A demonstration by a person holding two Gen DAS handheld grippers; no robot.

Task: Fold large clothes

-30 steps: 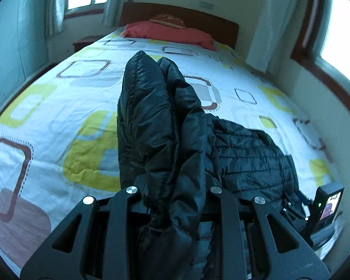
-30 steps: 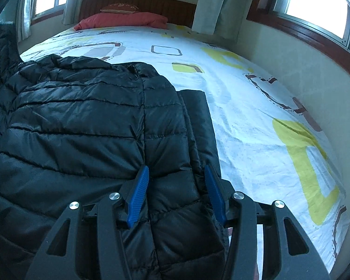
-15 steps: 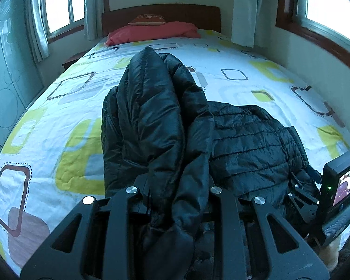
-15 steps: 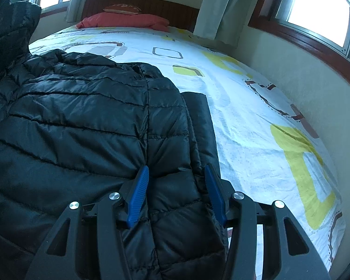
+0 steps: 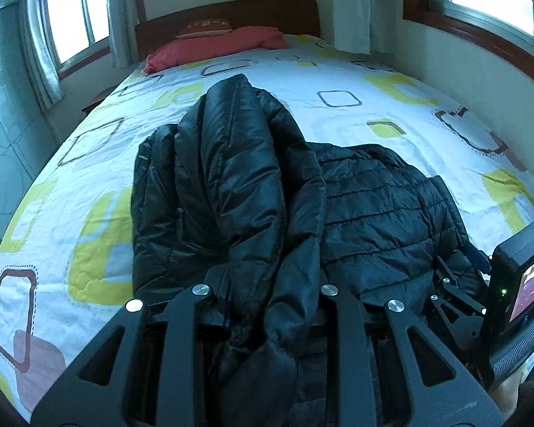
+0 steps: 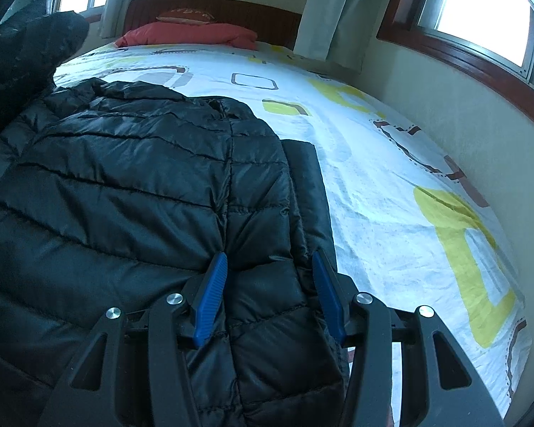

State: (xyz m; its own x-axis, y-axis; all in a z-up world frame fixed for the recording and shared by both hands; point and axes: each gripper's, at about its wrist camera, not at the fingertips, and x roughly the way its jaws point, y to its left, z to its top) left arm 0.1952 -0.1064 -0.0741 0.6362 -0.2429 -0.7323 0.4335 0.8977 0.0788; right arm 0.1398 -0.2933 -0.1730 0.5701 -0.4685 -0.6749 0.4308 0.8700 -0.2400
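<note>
The black puffer jacket (image 6: 131, 192) lies spread on the bed (image 5: 356, 82), its left side bunched and raised by the left gripper (image 5: 267, 306), which is clamped on a thick roll of it. The right gripper (image 6: 270, 291) has its blue pads (image 6: 211, 297) apart, straddling the hem without pinching. The jacket looks light, soft and slick — likely to slide and spring back, so hems and seams seem the best holds. The left fingertips are buried in fabric; the right sleeve is mostly tucked out of sight.
</note>
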